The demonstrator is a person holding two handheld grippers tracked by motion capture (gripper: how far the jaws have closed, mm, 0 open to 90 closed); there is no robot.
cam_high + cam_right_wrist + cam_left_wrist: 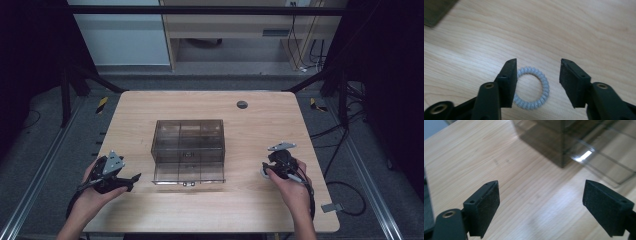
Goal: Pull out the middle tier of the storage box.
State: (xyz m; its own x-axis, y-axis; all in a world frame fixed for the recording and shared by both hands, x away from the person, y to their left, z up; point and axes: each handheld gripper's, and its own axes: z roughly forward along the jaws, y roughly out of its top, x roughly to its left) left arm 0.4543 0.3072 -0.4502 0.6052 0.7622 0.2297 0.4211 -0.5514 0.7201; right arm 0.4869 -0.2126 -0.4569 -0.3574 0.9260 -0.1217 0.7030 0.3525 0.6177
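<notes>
- Right tool (537,75): two black jaws standing apart, bare surface showing between the pads; nothing pinched. One pad (509,82) overlaps the near-left part of the ring in the right gripper view; contact with it cannot be told.
- Task thing: pale grey-white spiral coil hair tie, plastic, ring-shaped (541,87). Ribbed turns run evenly all round it; the centre is open, with wood grain visible through the hole.
- Orientation of the ring: lies flat on the surface, hole facing up. Round outline, so no long axis to note and no end that points anywhere.
- Position of the ring: partly under the right tool's jaws, offset toward one jaw rather than centred in the gap. In the high view it shows as a small pale patch (264,171) at the tool's tip, near the right edge of the surface, well apart from the box.
- Left tool (541,202): jaws wide apart, only bare wood between them. In the high view it sits at the near-left (131,178), tips toward the box.
- Smoky transparent plastic box with inner dividers (189,150): mid-surface, between the two tools; its corner appears ahead of the left tool's jaws (559,147).
- Light wooden surface (210,210): rounded corners, a dark round grommet (242,104) near its far edge.
</notes>
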